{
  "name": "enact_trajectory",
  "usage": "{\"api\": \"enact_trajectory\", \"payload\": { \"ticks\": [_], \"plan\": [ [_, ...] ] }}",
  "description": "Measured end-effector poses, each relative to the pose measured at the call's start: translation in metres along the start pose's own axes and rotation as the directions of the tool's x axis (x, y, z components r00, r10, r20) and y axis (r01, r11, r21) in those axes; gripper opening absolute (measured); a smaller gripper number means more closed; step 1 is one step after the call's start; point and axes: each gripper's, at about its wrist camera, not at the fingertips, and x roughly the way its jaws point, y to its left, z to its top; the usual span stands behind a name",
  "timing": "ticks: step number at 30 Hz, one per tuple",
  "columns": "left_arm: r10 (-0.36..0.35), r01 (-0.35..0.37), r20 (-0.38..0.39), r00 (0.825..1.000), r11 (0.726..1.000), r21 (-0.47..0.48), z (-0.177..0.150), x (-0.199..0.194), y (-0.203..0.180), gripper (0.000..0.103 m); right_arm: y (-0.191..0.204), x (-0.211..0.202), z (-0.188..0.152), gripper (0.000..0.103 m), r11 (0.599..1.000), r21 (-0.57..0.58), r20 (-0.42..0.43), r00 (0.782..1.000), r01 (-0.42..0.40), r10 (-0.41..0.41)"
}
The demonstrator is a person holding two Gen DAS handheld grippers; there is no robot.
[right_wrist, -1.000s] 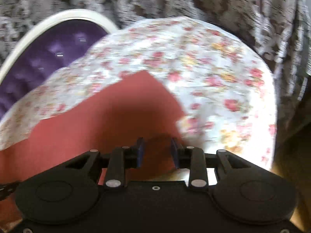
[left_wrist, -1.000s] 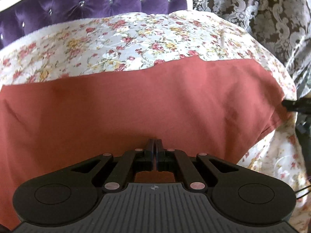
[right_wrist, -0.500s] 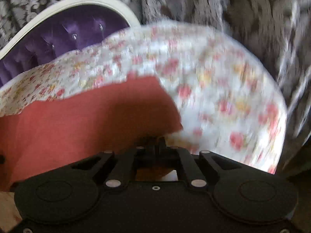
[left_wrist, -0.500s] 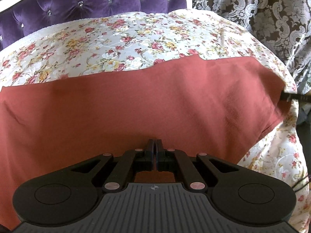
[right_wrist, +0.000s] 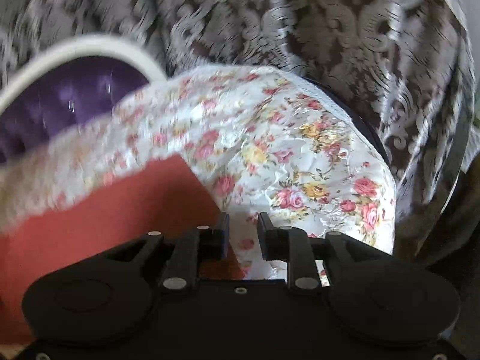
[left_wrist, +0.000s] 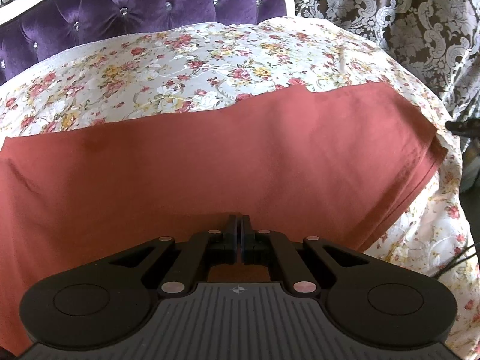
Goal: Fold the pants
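Note:
Rust-red pants (left_wrist: 240, 162) lie flat, folded lengthwise, across a floral bedspread (left_wrist: 180, 69). My left gripper (left_wrist: 239, 225) is shut, with its tips down at the near edge of the cloth; no fold shows between them. In the right wrist view the pants' end corner (right_wrist: 105, 225) lies at lower left. My right gripper (right_wrist: 242, 219) hovers just off that corner and its jaws are opening. Only bedspread (right_wrist: 300, 165) shows between the fingers, and the pants' edge runs by the left finger (right_wrist: 223, 225). The right gripper's dark tip also shows at the far right of the left wrist view.
A purple tufted headboard (left_wrist: 135, 9) with a white frame stands behind the bed. A brown and silver damask curtain (left_wrist: 405, 15) hangs to the right. The bedspread drops off at the bed's right side (right_wrist: 387, 210).
The right gripper closed at the pants' end corner, then opened and drew back off the cloth to the right. The left gripper and the pants stayed put.

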Motion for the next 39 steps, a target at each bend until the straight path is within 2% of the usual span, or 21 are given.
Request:
{"api": "enact_trajectory", "payload": {
  "ticks": [2, 4, 10, 12, 14, 15, 21, 23, 26, 27, 28, 29, 30, 31, 33, 36, 39],
  "plan": [
    [0.002, -0.002, 0.002, 1.0, 1.0, 0.004, 0.0, 0.0, -0.001, 0.004, -0.01, 0.005, 0.002, 0.036, 0.992, 0.105, -0.026, 0.997, -0.066, 0.069],
    [0.002, -0.002, 0.003, 1.0, 1.0, -0.001, 0.0, 0.0, 0.0, 0.004, -0.016, 0.017, 0.002, 0.039, 0.979, 0.18, -0.053, 0.993, -0.096, 0.107],
    [0.005, -0.005, 0.008, 1.0, 1.0, -0.008, -0.001, 0.0, 0.0, 0.004, -0.014, 0.035, -0.002, 0.039, 0.957, 0.26, -0.071, 0.986, -0.129, 0.152],
    [0.005, -0.005, 0.007, 1.0, 1.0, -0.01, -0.001, 0.0, 0.0, 0.004, -0.01, 0.034, -0.001, 0.039, 0.962, 0.242, -0.047, 0.988, -0.129, 0.145],
    [0.004, -0.004, 0.008, 1.0, 1.0, -0.011, -0.001, 0.0, 0.0, 0.004, -0.002, 0.028, 0.0, 0.016, 0.973, 0.196, -0.022, 0.992, -0.12, 0.127],
    [0.004, -0.004, 0.007, 1.0, 1.0, -0.012, -0.001, 0.0, 0.0, 0.004, 0.002, 0.024, 0.001, 0.011, 0.98, 0.167, -0.009, 0.993, -0.11, 0.113],
    [0.002, -0.002, 0.005, 1.0, 1.0, -0.014, -0.001, 0.001, 0.001, 0.004, 0.023, -0.024, 0.0, 0.01, 1.0, 0.0, 0.08, 0.997, -0.014, 0.014],
    [0.003, -0.003, 0.005, 1.0, 1.0, -0.01, -0.001, 0.001, 0.0, 0.004, 0.019, -0.024, -0.009, 0.01, 1.0, -0.016, 0.037, 0.999, 0.017, -0.016],
    [0.002, -0.002, 0.004, 1.0, 1.0, -0.005, 0.0, 0.001, 0.0, 0.004, 0.005, 0.001, -0.025, 0.011, 1.0, -0.001, -0.068, 0.997, 0.028, -0.028],
    [0.002, -0.002, 0.002, 1.0, 1.0, -0.002, 0.0, 0.001, 0.0, 0.004, 0.002, 0.01, -0.028, 0.013, 1.0, 0.002, -0.111, 0.994, 0.022, -0.021],
    [0.002, -0.002, 0.001, 1.0, 1.0, -0.001, 0.0, 0.001, 0.0, 0.004, 0.0, 0.011, -0.029, 0.02, 1.0, 0.005, -0.12, 0.993, 0.009, -0.009],
    [0.003, -0.003, 0.001, 1.0, 1.0, -0.004, 0.001, 0.001, 0.0, 0.004, -0.002, 0.007, -0.028, 0.022, 1.0, 0.0, -0.108, 0.994, 0.007, -0.007],
    [0.003, -0.003, 0.0, 1.0, 1.0, -0.004, 0.001, 0.001, 0.0, 0.004, -0.002, 0.002, -0.025, 0.029, 1.0, -0.018, -0.089, 0.996, 0.005, -0.006],
    [0.004, -0.004, -0.002, 1.0, 1.0, -0.006, 0.001, 0.001, 0.0, 0.004, -0.002, -0.002, -0.023, 0.043, 0.999, -0.037, -0.064, 0.998, -0.009, 0.006],
    [0.007, -0.007, -0.008, 1.0, 1.0, -0.004, 0.003, 0.0, -0.002, 0.004, -0.003, -0.005, -0.016, 0.055, 0.996, -0.068, -0.041, 0.998, -0.06, 0.057],
    [0.008, -0.007, -0.022, 1.0, 1.0, 0.024, 0.004, 0.0, -0.007, 0.004, -0.006, 0.006, -0.007, 0.054, 0.985, -0.076, -0.047, 0.987, -0.155, 0.152],
    [0.007, -0.006, -0.034, 0.999, 0.999, 0.044, 0.001, -0.001, -0.01, 0.004, -0.01, 0.032, -0.002, 0.055, 0.97, -0.072, -0.105, 0.969, -0.233, 0.225]
  ]
}}
